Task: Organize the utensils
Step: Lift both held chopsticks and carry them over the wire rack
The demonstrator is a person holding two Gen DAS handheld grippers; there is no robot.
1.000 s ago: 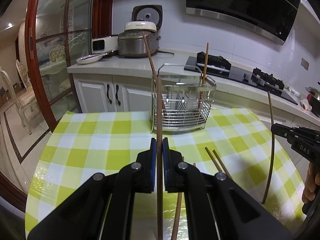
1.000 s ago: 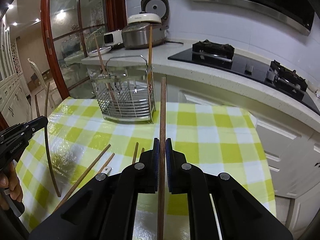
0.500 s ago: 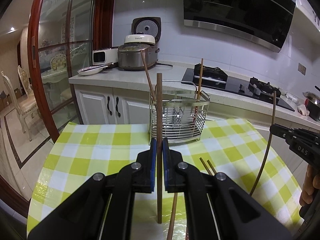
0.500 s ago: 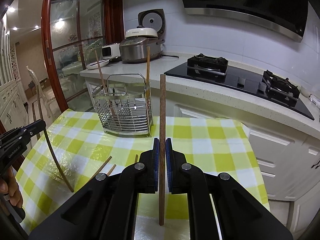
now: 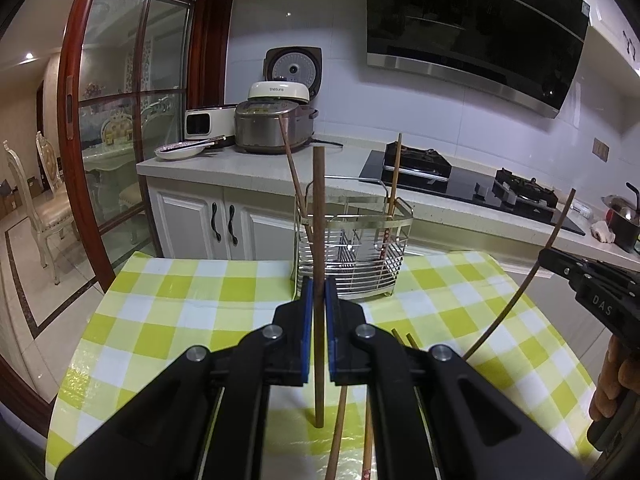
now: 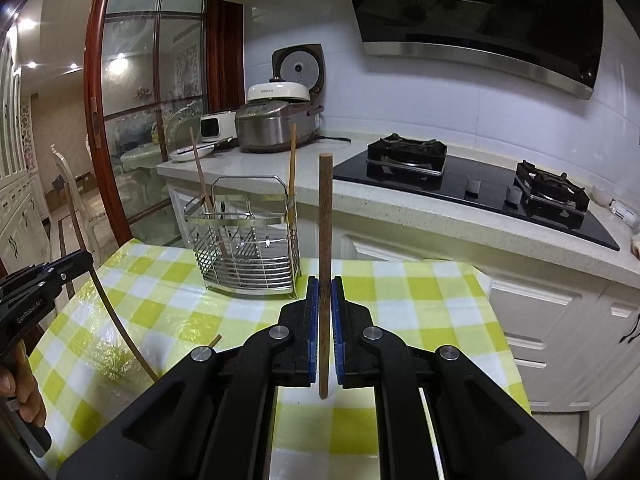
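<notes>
My left gripper is shut on a dark wooden chopstick, held upright above the checked table. My right gripper is shut on another dark chopstick, also upright. A steel wire utensil basket stands at the table's far edge with two chopsticks leaning in it; the right wrist view shows the same basket. Loose chopsticks lie on the table under my left gripper. The right gripper with its chopstick shows at the right edge of the left wrist view.
The table wears a yellow-green checked cloth. Behind it runs a white counter with a rice cooker, a plate and a black gas hob. A glass door with a red frame stands at the left.
Both grippers have risen and tilted up with their chopsticks, whose lower tips now hang above the table. The basket sits lower and farther off in both views.
</notes>
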